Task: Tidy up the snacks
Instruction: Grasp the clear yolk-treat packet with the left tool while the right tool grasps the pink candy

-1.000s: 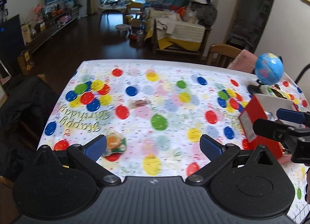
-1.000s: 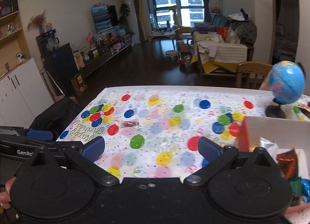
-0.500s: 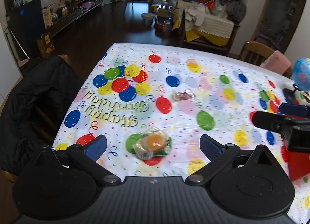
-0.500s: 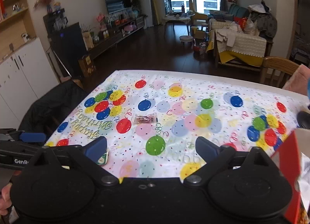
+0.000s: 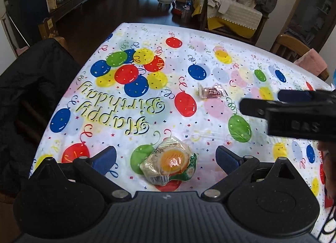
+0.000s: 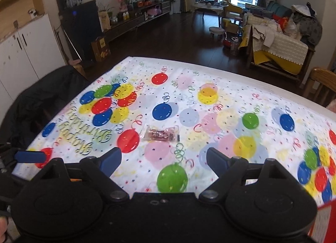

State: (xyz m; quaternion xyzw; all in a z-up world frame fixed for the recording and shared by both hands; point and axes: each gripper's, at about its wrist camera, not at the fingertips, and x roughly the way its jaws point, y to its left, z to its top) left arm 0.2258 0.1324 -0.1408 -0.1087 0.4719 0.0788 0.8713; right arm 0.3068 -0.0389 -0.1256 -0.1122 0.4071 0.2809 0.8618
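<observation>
A clear packet with an orange centre (image 5: pixel 170 163) lies on the balloon-print tablecloth (image 5: pixel 210 129), between the blue pads of my left gripper (image 5: pixel 166 160). The jaws are closing and the pads do not touch it. A small red wrapped candy (image 6: pixel 160 134) lies just beyond my right gripper (image 6: pixel 163 160), whose jaws are closing with nothing between them. The same candy (image 5: pixel 212 92) shows further out in the left wrist view, where my right gripper (image 5: pixel 260 101) reaches in from the right. One blue fingertip (image 6: pixel 29 156) of my left gripper shows at the left edge.
A black jacket (image 5: pixel 25 95) hangs over a chair at the table's left edge. A wooden chair (image 5: pixel 294 47) with a pink cloth stands at the far right corner. A corner of a red box (image 6: pixel 323 222) shows at the bottom right.
Both grippers have moved left and lower over the table. The orange packet now lies between the left fingers, the candy sits closer to the right gripper, and the red box has slid out to the right.
</observation>
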